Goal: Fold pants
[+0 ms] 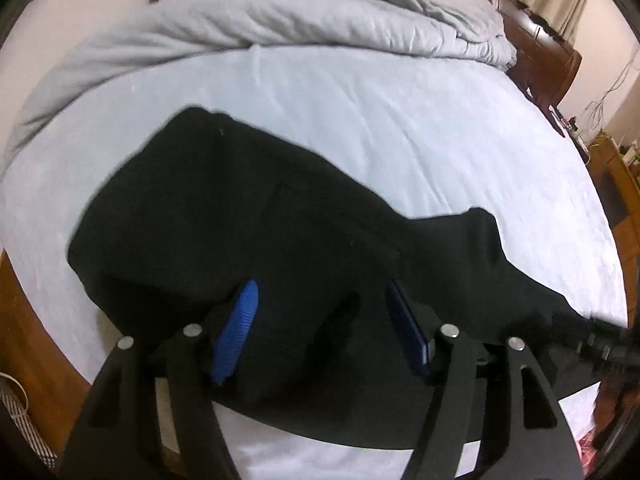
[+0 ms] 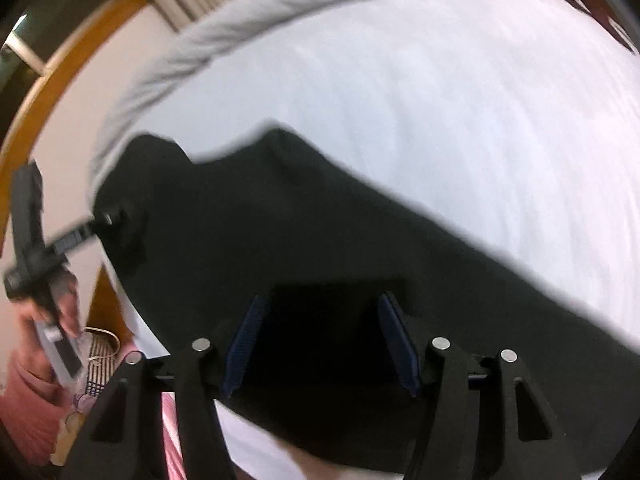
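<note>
Black pants lying bunched, partly folded, on bed sheet. Left gripper and right gripper both hovering over cloth, fingers spread apart.

No text, label or number can be read anywhere

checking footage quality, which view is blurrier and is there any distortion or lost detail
Right wrist view: motion-smeared, the pants edges and sheet soft. Left wrist view: sharper, sheet wrinkles and duvet folds legible. Both: strong fisheye curvature, dark corners, black fabric nearly featureless.
</note>
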Action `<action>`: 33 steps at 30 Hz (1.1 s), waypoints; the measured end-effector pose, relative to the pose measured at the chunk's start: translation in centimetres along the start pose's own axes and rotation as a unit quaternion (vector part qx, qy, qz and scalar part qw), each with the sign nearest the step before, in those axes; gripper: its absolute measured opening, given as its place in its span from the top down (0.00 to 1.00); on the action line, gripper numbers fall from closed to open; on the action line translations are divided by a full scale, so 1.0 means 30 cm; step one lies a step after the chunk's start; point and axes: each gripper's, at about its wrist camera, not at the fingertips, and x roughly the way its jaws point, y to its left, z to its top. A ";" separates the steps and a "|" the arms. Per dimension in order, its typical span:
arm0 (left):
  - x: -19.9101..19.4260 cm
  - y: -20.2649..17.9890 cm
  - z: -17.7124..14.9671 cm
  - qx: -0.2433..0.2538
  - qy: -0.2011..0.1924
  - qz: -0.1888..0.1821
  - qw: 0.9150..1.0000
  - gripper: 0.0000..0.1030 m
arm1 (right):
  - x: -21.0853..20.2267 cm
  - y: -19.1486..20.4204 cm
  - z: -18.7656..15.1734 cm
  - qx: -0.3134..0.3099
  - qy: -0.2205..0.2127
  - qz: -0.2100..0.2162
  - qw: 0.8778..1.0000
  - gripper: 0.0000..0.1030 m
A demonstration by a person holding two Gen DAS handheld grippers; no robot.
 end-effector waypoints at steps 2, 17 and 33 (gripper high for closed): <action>0.005 0.013 0.013 0.001 -0.001 0.002 1.000 0.34 | 0.043 0.026 0.090 -0.026 0.005 0.019 0.999 0.36; 0.101 0.082 0.093 -0.009 0.004 0.016 1.000 0.26 | 0.342 0.044 0.296 -0.091 0.081 0.109 0.987 0.66; 0.171 0.083 0.084 0.028 -0.032 0.094 0.995 0.25 | 0.354 -0.030 0.294 -0.024 0.037 0.097 0.994 0.86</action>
